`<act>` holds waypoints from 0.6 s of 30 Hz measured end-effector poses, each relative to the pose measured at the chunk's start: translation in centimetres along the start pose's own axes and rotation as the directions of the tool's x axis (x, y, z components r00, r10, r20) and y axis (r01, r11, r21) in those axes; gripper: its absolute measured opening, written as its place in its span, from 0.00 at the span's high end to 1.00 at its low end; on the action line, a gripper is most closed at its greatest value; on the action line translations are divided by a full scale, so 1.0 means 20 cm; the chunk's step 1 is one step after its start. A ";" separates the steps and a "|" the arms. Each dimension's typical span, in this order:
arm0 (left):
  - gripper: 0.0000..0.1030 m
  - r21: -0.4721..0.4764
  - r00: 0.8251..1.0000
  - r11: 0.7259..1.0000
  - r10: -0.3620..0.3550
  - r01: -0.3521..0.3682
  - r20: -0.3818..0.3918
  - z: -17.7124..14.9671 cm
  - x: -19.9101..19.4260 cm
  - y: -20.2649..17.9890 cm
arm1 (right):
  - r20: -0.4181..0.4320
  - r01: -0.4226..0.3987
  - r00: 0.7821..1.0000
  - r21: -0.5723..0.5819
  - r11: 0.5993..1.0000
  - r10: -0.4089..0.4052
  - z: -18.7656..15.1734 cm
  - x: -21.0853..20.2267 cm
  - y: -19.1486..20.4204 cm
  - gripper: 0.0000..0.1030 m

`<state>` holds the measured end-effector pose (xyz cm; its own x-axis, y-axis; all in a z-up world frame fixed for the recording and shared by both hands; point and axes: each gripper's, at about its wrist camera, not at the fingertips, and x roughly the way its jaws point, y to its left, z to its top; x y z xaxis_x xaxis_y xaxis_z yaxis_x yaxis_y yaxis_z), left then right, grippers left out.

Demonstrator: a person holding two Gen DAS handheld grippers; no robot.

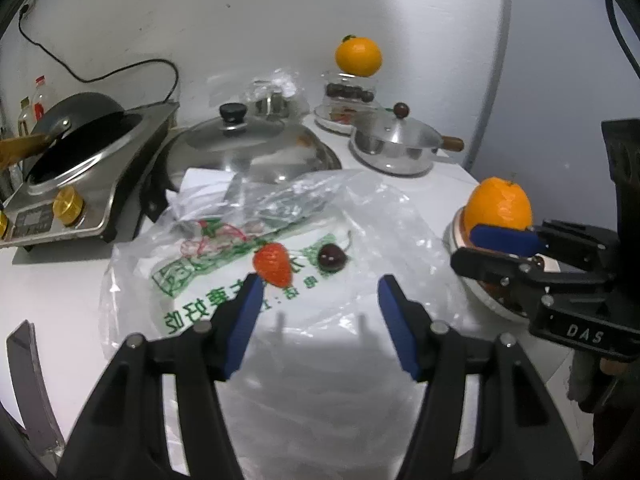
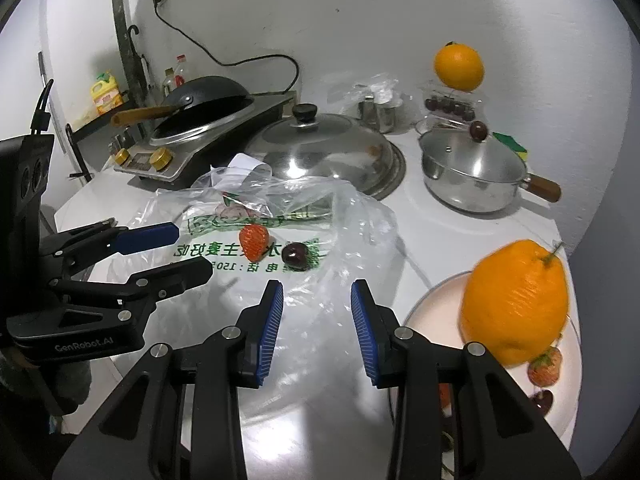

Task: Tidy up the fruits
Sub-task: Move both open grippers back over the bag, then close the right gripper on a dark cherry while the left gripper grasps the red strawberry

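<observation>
Strawberry point(image 1: 273, 263): I see it lying on the clear plastic bag point(image 1: 360, 216), just ahead of my left claw point(image 1: 318, 292), close to that claw's left pad tip.
Cherry point(image 1: 332, 258): it sits just right of the strawberry on the same bag, ahead of the gap in both claws.
Left claw: jaws stand moderately apart with nothing between the pads; only bag and white worktop point(image 1: 432, 184) show through the gap.
Right claw point(image 2: 316, 294): jaws narrower, also empty; strawberry point(image 2: 253, 243) and cherry point(image 2: 295, 256) lie a little beyond its tips.
Plate point(image 2: 424, 312): to the right of my right claw, near the worktop's right edge, carrying a large orange point(image 2: 514, 306), another strawberry and a cherry.
Far side: a big steel lid point(image 1: 248, 152), a lidded saucepan point(image 1: 394, 148) and a second orange point(image 1: 358, 56) perched on a clear container crowd the back wall.
Left side: an induction cooker point(image 1: 92, 184) with a dark wok hems the bag in.
Open room: I see bare worktop between bag and plate, and in front near both claws.
</observation>
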<state>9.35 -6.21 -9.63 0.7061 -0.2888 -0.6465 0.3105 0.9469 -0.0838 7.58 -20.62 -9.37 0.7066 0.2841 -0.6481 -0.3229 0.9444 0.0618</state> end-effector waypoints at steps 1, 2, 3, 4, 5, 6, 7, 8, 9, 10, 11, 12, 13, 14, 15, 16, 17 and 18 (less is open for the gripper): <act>0.33 -0.003 1.000 1.000 0.002 -0.002 0.000 0.00 0.01 0.02 | -0.004 -0.006 1.000 -0.002 1.000 0.006 0.01 0.02 0.01 0.64; 0.33 -0.010 1.000 1.000 0.004 -0.004 -0.001 0.00 0.01 0.03 | -0.007 -0.010 1.000 -0.006 1.000 0.010 0.02 0.04 0.02 0.64; 0.33 -0.013 1.000 1.000 0.005 -0.005 -0.003 0.00 0.02 0.05 | -0.010 -0.015 1.000 -0.010 1.000 0.015 0.02 0.06 0.03 0.64; 0.33 -0.016 1.000 1.000 0.009 -0.009 -0.005 0.01 0.02 0.07 | -0.013 -0.019 1.000 -0.012 1.000 0.019 0.03 0.08 0.04 0.64; 0.33 -0.021 1.000 1.000 0.014 -0.015 -0.008 0.01 0.03 0.09 | -0.016 -0.022 1.000 -0.014 1.000 0.022 0.04 0.09 0.05 0.64; 0.33 -0.023 1.000 1.000 0.017 -0.017 -0.010 0.01 0.04 0.10 | -0.019 -0.028 0.999 -0.017 0.999 0.027 0.05 0.11 0.06 0.64; 0.33 -0.027 1.000 0.999 0.020 -0.020 -0.012 0.01 0.05 0.11 | -0.022 -0.030 0.999 -0.019 0.999 0.030 0.06 0.13 0.07 0.64; 0.33 -0.030 1.000 0.999 0.023 -0.024 -0.013 0.01 0.06 0.13 | -0.025 -0.035 0.999 -0.021 0.999 0.034 0.07 0.15 0.08 0.64; 0.33 -0.033 1.000 0.999 0.026 -0.027 -0.014 0.01 0.06 0.14 | -0.028 -0.038 0.999 -0.023 0.999 0.038 0.07 0.16 0.08 0.64; 0.33 -0.036 0.999 0.999 0.029 -0.029 -0.016 0.01 0.07 0.16 | -0.031 -0.041 0.999 -0.025 0.999 0.040 0.08 0.18 0.09 0.64; 0.33 -0.038 0.999 0.999 0.030 -0.031 -0.018 0.01 0.08 0.17 | -0.034 -0.044 0.998 -0.026 0.999 0.043 0.08 0.20 0.09 0.64; 0.33 -0.040 0.999 0.999 0.031 -0.032 -0.020 0.01 0.09 0.18 | -0.037 -0.046 0.998 -0.028 0.999 0.045 0.09 0.21 0.10 0.64; 0.33 -0.042 0.999 0.999 0.033 -0.034 -0.022 0.01 0.10 0.19 | -0.041 -0.048 0.998 -0.029 0.998 0.047 0.09 0.23 0.10 0.64; 0.33 -0.045 0.999 0.998 0.035 -0.036 -0.026 0.01 0.11 0.20 | -0.045 -0.051 0.998 -0.030 0.998 0.049 0.10 0.24 0.10 0.64; 0.33 -0.048 0.999 0.998 0.036 -0.037 -0.028 0.01 0.11 0.21 | -0.049 -0.052 0.998 -0.030 0.998 0.051 0.10 0.26 0.11 0.64; 0.33 -0.050 0.999 0.998 0.036 -0.038 -0.032 0.01 0.12 0.22 | -0.055 -0.054 0.997 -0.031 0.998 0.052 0.11 0.28 0.11 0.64; 0.33 -0.054 0.999 0.998 0.038 -0.039 -0.036 0.01 0.14 0.23 | -0.058 -0.054 0.997 -0.031 0.998 0.053 0.11 0.29 0.12 0.64; 0.33 -0.055 0.999 0.998 0.038 -0.040 -0.038 0.01 0.14 0.24 | -0.063 -0.055 0.997 -0.031 0.998 0.053 0.11 0.31 0.12 0.64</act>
<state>12.98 -2.61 -11.74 0.6926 -0.2473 -0.6776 0.2468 0.9639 -0.0995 12.57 -16.27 -11.52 0.6475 0.3231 -0.6902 -0.3811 0.9216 0.0740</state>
